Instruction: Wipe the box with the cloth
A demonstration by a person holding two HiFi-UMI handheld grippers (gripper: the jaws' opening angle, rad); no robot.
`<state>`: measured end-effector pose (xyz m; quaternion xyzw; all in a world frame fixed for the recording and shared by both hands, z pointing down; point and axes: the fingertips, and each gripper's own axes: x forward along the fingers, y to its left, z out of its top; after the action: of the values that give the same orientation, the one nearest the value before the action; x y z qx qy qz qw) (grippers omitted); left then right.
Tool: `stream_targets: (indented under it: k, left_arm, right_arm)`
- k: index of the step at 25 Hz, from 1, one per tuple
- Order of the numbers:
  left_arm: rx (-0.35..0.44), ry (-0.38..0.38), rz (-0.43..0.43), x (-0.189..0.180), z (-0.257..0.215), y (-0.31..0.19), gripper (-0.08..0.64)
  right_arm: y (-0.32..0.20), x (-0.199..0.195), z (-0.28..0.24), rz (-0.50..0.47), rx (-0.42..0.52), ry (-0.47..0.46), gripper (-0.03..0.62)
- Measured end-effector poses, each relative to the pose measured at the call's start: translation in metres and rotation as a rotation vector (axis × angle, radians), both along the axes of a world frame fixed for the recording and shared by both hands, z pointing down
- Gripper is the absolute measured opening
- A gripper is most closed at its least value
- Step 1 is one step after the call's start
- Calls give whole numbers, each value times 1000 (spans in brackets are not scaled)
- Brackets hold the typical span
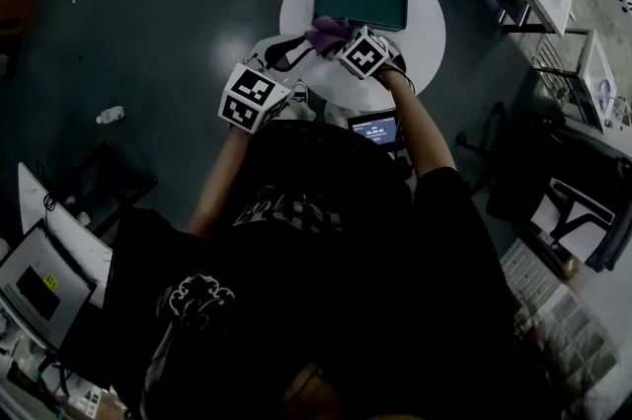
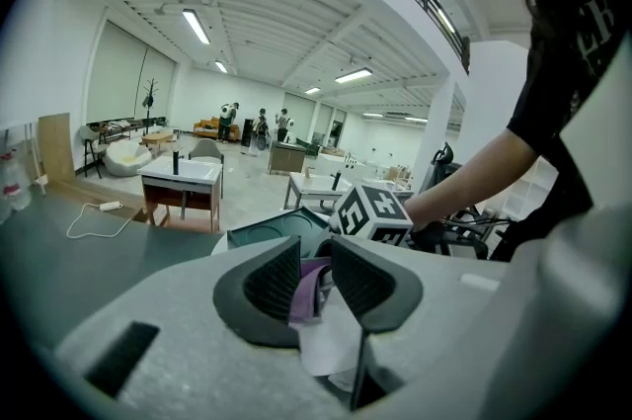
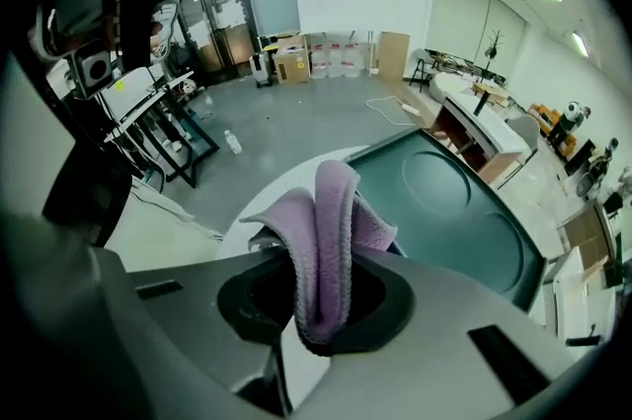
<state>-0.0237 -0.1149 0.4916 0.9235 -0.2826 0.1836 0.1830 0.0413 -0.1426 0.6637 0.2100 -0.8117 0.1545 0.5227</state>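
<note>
Lilac-purple for the cloth (image 3: 326, 240), with a fine ribbed weave showing along its folded edges. Dark teal for the box (image 3: 464, 210), plain, one flat tone across the whole face. White for the round surface (image 1: 425, 23). Pale grey on the body of the right tool (image 3: 316, 309) and of the left tool (image 2: 316, 275). Near-black on the pads (image 2: 272, 280), ridged in close lines. Black-and-white square markers on the cubes (image 1: 254, 97) (bold and blocky, on a white ground). Dull slate grey with a greenish cast across the floor (image 1: 148, 3). Black on the person's shirt (image 1: 326, 290), with a white print low on its left side.
</note>
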Motion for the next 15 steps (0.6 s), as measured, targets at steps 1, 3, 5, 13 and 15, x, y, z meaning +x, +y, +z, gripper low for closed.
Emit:
stream_targets:
  k: [1, 3, 5, 13, 15]
  left_arm:
    - [0, 2, -3, 1, -2, 0, 101]
    - [3, 3, -4, 7, -4, -3, 101]
    - [0, -4, 14, 17, 1, -3, 101]
    - [-5, 0, 71, 79, -1, -1, 101]
    - [-5, 4, 78, 96, -4, -1, 101]
  right_arm:
    - [1, 10, 0, 20, -6, 4, 55]
    - [1, 31, 0, 42, -8, 16, 55]
    - [-1, 53, 1, 63, -6, 20, 55]
    - [4, 142, -3, 175, -29, 38, 55]
    - [4, 167, -2, 199, -28, 49, 55]
